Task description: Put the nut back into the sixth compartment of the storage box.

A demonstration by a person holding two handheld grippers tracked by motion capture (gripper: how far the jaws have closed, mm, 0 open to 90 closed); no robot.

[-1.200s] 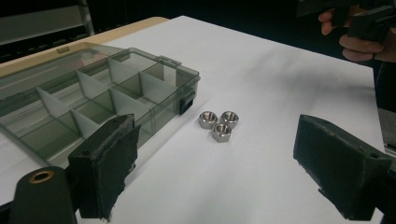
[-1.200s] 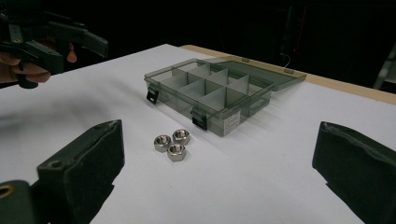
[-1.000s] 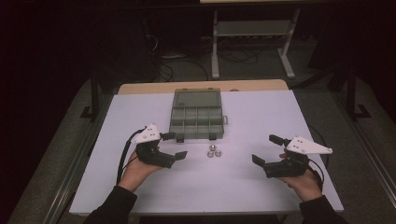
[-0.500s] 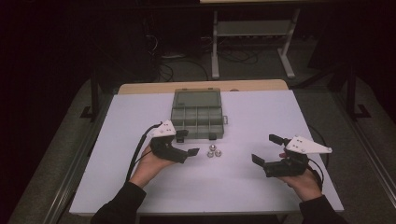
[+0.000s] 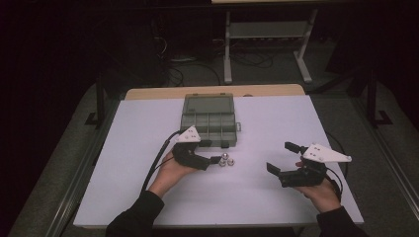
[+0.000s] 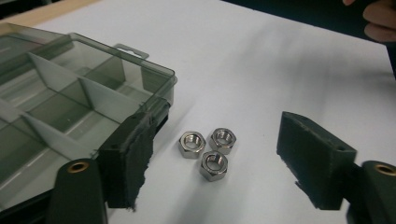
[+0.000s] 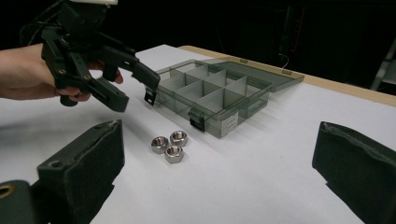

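Note:
Three steel hex nuts [image 5: 227,159] [image 6: 208,149] [image 7: 169,144] lie in a tight cluster on the white table, just in front of an open clear compartment box [image 5: 209,129] [image 6: 159,84] [image 7: 219,121]. My left gripper [image 5: 211,151] [image 6: 215,121] [image 7: 135,88] hovers just left of the nuts. Its jaws have just been closing, but they still stand apart and press on nothing; the nuts lie on the table ahead, in line with the gap. My right gripper [image 5: 282,157] [image 7: 219,140] stays to the right of the nuts, wide open and empty.
The box's lid [image 5: 207,104] lies folded back toward the far edge. The white table [image 5: 138,128] has bare room to the left, right and front. A metal stand [image 5: 267,44] and cables sit on the dark floor beyond.
My left gripper has moved right toward the nuts, sunk slightly, and its jaws have narrowed. The right gripper has kept still.

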